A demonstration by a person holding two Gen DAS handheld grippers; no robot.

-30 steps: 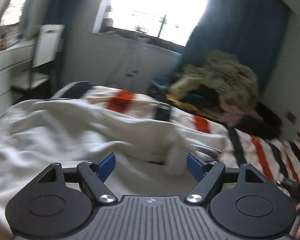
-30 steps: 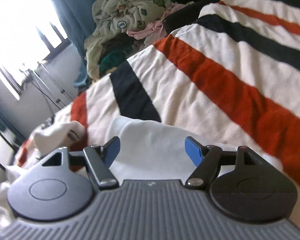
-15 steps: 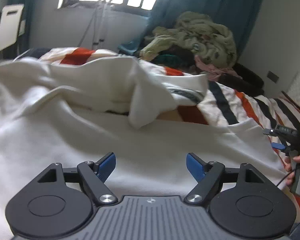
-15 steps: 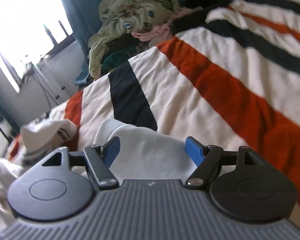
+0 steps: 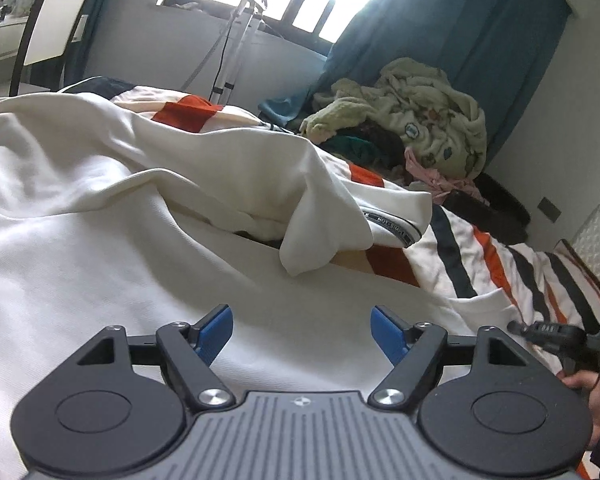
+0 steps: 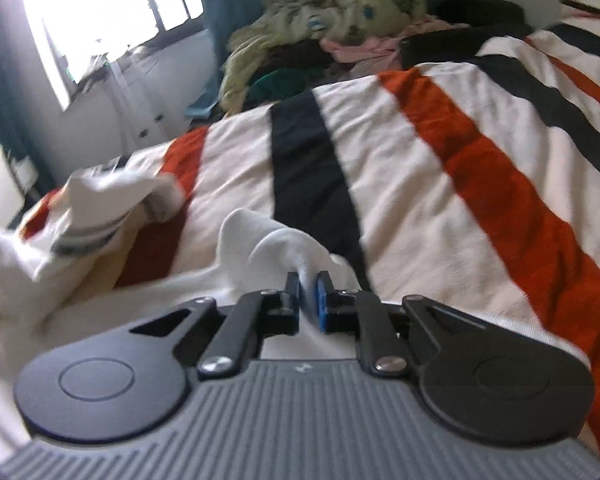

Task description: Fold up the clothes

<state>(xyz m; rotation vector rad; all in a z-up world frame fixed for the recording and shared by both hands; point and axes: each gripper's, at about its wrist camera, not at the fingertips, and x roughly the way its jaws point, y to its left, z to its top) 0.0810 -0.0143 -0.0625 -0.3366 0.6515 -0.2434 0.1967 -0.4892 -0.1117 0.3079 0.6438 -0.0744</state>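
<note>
Two claws | left claw spread above white garment | right claw closing, pinching its corner

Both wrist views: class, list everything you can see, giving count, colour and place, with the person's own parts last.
White garment: one, white, spread rumpled over the bed.
Striped blanket: one, cream with orange and black stripes, under the garment.
Clothes pile: one, mostly pale green, far end by the curtain.
Curtain: teal, beside the window.
Chair: one, white-backed, far left.
Left gripper: blue pads, open above the garment.
Right gripper: closing on a garment fold.
Hand: one, holding the right gripper.
</note>
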